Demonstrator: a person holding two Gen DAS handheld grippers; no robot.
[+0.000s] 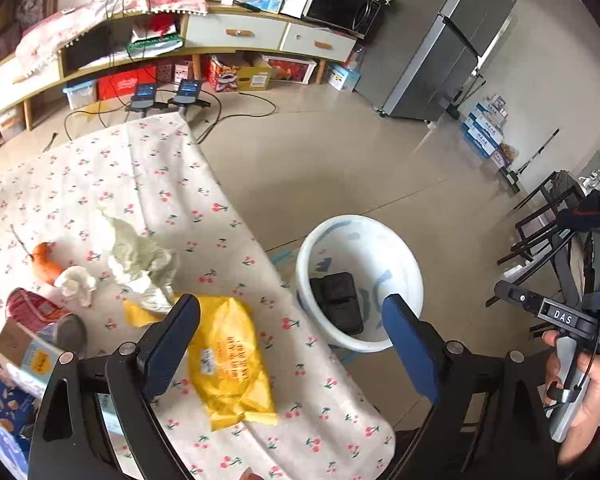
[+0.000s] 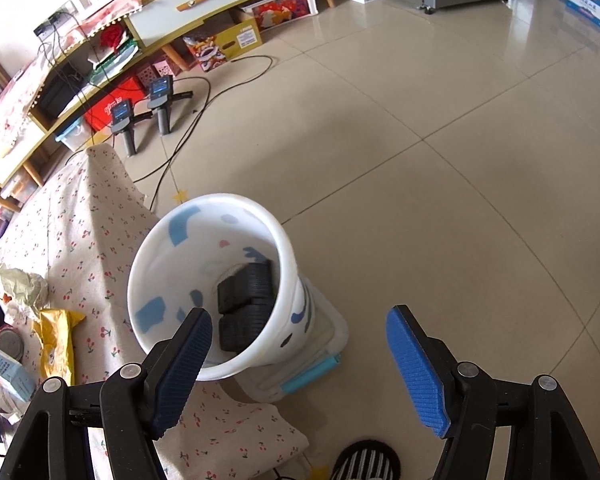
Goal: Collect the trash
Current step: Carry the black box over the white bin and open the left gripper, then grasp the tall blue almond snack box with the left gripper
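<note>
A white bin point(image 1: 360, 224) with blue patches stands on the floor beside the table, and black blocks point(image 1: 336, 300) lie in its bottom. On the cherry-print tablecloth point(image 1: 100, 176) lie a yellow packet point(image 1: 228, 356), crumpled pale green paper point(image 1: 140, 256), a white tissue point(image 1: 76, 282), an orange item point(image 1: 46, 264) and a red can point(image 1: 28, 308). My left gripper point(image 1: 290, 300) is open above the table edge, with the yellow packet under its left finger and nothing held. My right gripper point(image 2: 299, 314) is open and empty over the near rim of the bin point(image 2: 148, 248) and the floor.
The bin sits on a clear lidded box point(image 2: 312, 372). Two handheld devices on stands point(image 2: 156, 100) and cables lie on the floor by a low cabinet point(image 1: 236, 32). A fridge point(image 1: 440, 52), stacked cartons point(image 1: 484, 128) and a black chair point(image 1: 540, 216) stand around. A striped slipper point(image 2: 364, 460) is near.
</note>
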